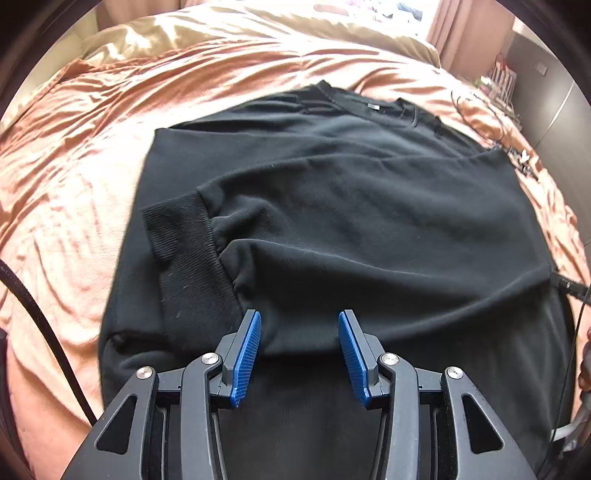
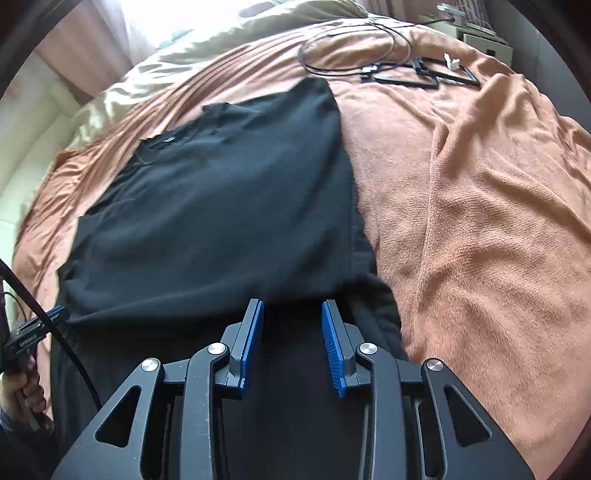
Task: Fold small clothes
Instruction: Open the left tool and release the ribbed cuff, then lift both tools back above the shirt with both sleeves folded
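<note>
Left gripper (image 1: 300,334): nearest the left wrist camera, blue pads apart and empty, poised over the near part of the sweatshirt (image 1: 332,206); whether the tips touched the cloth could not be told.

Right gripper (image 2: 292,325): nearest the right wrist camera, pads apart by a narrower gap, nothing between them, above the near right part of the garment.

Sweatshirt: black, lying on the blanket (image 1: 74,155) in the middle of the bed, collar (image 1: 369,105) at the far end, hem toward the cameras.

Sleeves: both appeared folded in across the body. One ribbed cuff (image 1: 184,251) lay at the near left; the right side showed a straight folded edge (image 2: 351,192).

Progress: judged partway. The side folds looked done; the lengthwise fold, near end to collar, seemed left, and both grippers stood placed for it.

Cable loop (image 2: 354,51): on the blanket at the far right, well apart from the garment, beside flat black frames (image 2: 424,75).

Pillow (image 1: 155,33): pale satin, at the far end of the bed.
</note>
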### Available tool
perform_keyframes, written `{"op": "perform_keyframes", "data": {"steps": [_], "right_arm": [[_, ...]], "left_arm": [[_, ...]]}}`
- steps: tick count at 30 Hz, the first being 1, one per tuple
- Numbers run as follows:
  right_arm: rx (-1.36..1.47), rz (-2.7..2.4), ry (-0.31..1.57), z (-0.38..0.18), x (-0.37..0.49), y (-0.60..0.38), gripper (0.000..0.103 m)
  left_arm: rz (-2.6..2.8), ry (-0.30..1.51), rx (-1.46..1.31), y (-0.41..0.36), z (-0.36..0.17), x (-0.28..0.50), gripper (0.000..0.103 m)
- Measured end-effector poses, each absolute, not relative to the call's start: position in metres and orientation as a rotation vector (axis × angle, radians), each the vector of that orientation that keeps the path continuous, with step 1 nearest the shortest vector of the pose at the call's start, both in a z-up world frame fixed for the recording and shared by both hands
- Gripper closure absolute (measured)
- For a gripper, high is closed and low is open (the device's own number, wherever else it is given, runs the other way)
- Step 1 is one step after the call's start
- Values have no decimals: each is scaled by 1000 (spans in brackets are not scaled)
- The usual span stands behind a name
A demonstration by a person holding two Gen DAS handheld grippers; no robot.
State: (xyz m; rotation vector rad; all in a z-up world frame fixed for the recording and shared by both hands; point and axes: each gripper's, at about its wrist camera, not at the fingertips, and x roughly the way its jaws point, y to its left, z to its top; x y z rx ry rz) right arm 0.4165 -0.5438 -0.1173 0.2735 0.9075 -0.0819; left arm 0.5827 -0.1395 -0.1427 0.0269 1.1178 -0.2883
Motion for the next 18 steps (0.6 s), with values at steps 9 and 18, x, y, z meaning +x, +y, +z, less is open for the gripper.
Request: {"op": "perform_keyframes", "data": {"steps": [9,18], "right_arm": [[214,-96,823,-76,358,-512,58],[197,-140,710,-37,263,-486,14]], "left_arm": [[-292,1025,-38,-109,-89,531,51],[-309,897,-28,-95,-44,465,18]]}}
